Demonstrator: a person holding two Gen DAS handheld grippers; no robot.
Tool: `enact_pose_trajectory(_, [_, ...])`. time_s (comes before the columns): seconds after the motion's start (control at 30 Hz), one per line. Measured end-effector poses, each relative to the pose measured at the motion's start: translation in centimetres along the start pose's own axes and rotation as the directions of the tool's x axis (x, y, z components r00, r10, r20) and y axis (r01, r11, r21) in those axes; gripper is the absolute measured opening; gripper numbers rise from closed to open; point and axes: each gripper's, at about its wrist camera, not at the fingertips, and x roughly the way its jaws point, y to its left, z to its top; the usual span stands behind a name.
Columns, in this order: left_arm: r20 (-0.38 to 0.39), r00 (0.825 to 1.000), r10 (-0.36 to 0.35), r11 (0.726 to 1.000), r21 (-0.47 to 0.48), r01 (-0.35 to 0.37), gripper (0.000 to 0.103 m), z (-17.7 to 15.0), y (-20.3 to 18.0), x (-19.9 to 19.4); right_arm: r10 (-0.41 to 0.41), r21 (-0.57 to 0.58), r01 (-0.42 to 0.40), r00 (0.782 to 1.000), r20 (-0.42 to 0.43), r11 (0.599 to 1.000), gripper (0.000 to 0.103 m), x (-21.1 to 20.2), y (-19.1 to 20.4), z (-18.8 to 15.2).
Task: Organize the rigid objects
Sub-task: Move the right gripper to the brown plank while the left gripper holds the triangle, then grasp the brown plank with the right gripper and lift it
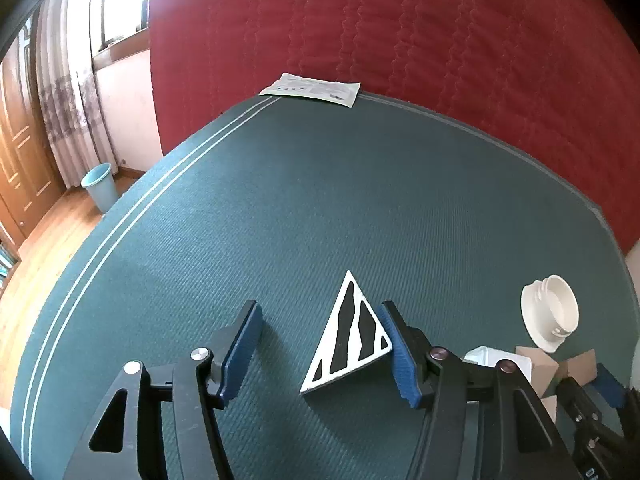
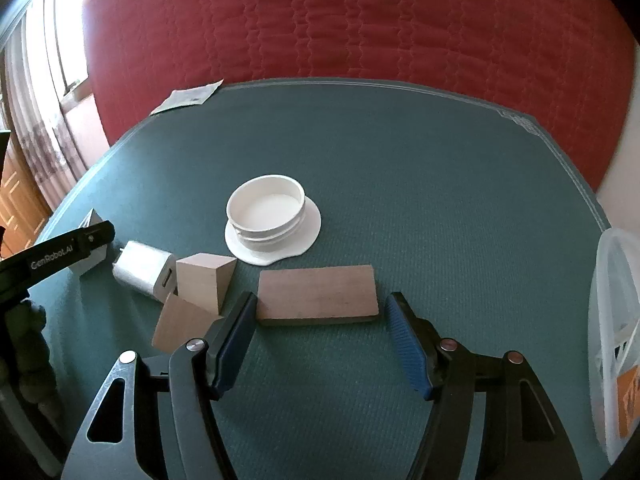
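My left gripper (image 1: 320, 312) is open over the green mat (image 1: 280, 200). A white triangular block with black stripes (image 1: 352, 340) lies between its jaws, against the right finger (image 1: 400, 356). My right gripper (image 2: 320, 304) is open, with a flat brown wooden board (image 2: 317, 295) lying between its fingertips. Left of the board sit two wooden wedge blocks (image 2: 202, 280) (image 2: 182, 326) and a small silver motor (image 2: 140, 266). A white threaded cap (image 2: 272, 218) stands behind the board; it also shows in the left wrist view (image 1: 551, 312).
A white plastic basket (image 2: 616, 340) stands at the mat's right edge. A paper leaflet (image 1: 312, 89) lies at the far edge against a red quilted backdrop (image 1: 400, 20). A blue bin (image 1: 99, 186) stands on the wood floor to the left.
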Motion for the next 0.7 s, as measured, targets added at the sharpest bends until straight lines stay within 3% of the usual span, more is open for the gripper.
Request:
enact_pose_trajectory(0.17, [-0.007, 1.000, -0.004, 1.000, -0.024, 0.004, 0.074, 0.03, 0.73, -0.06, 0.014, 0.006, -0.014, 1.000, 0.005, 1.000, 0.069, -0.14, -0.28, -0.13])
enact_pose_trajectory(0.43, [0.001, 1.000, 0.001, 1.000, 0.008, -0.001, 0.074, -0.39, 0.55, -0.26, 0.018, 0.007, -0.018, 1.000, 0.008, 1.000, 0.070, -0.42, -0.47, -0.50])
enact_pose_trajectory(0.53, [0.003, 1.000, -0.004, 0.999, 0.033, 0.003, 0.059, -0.46, 0.39, -0.39, 0.016, 0.006, -0.016, 1.000, 0.008, 1.000, 0.070, -0.43, -0.40, -0.53])
enact_pose_trajectory(0.6, [0.005, 1.000, -0.014, 0.999, 0.048, 0.013, 0.043, -0.60, 0.18, -0.52, 0.012, 0.003, -0.012, 1.000, 0.008, 1.000, 0.070, -0.40, -0.33, -0.51])
enact_pose_trajectory(0.7, [0.004, 1.000, -0.028, 0.998, 0.058, 0.028, 0.042, -0.63, -0.04, -0.67, -0.004, -0.003, 0.004, 1.000, 0.007, 1.000, 0.065, -0.35, -0.21, -0.51])
